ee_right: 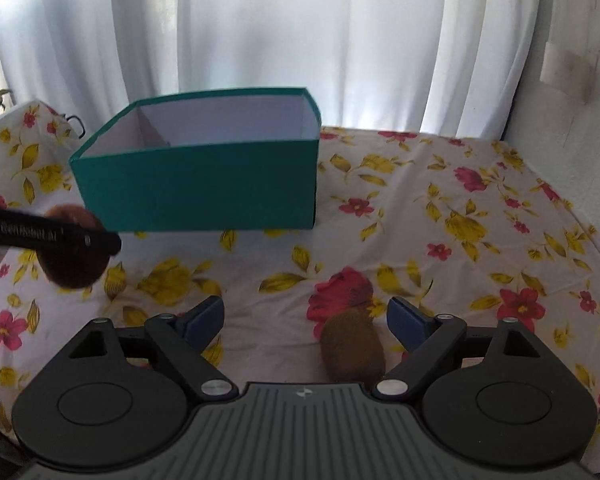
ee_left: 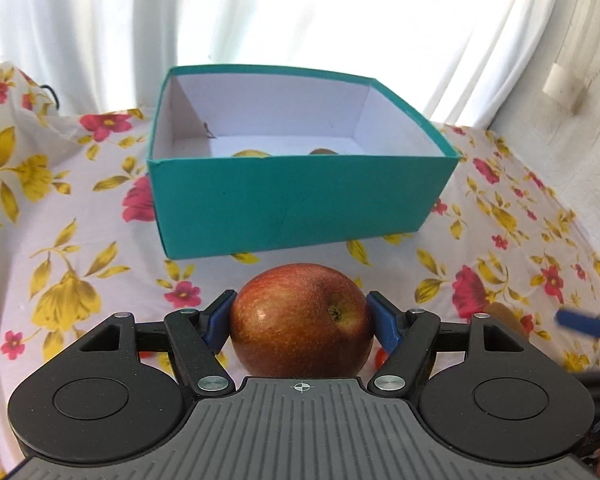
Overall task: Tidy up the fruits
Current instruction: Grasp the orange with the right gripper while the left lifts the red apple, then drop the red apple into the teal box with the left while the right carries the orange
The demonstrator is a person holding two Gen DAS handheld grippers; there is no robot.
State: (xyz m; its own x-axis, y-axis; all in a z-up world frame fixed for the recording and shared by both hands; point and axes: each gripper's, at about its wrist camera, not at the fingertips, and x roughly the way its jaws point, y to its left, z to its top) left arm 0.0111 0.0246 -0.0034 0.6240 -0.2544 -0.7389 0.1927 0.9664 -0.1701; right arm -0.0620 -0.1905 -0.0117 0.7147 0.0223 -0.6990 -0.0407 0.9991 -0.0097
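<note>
1. White curtains (ee_right: 260, 40) hang behind a table under a flowered cloth (ee_right: 480, 220); a teal box (ee_left: 292, 200) stands open-topped near the middle of it.

2. Left tongs (ee_left: 302, 318): I see both blue pads pressed against the sides of a red apple (ee_left: 300, 320), so I count it as gripped. The apple's stem dimple faces the camera and a little to the right. In the right wrist view the apple appears clear of the cloth, though that part is blurred.

3. Box relation, left side: the box lies straight ahead of the held apple, its near wall facing me and its open top above the apple's level in this view. I judge the move ahead turns on clearing that near wall before letting go.

4. Box contents: two fruit tops show just over the near rim, one yellowish (ee_left: 252, 153), one brownish (ee_left: 323, 151); I cannot name them.

5. Right tongs (ee_right: 306, 322): the jaws stand wide apart with nothing clamped. A brown kiwi (ee_right: 352, 350) lies on the cloth between them, close to the right-hand finger (ee_right: 410, 326) and well off the left-hand one; I cannot tell whether it touches.

6. Kiwi axis: its long axis runs roughly along the tongs' pointing line, away from the camera, so I judge the jaws would close across its short width.

7. Nearer hand: the right one is at the kiwi; the left is occupied with the apple.
</note>
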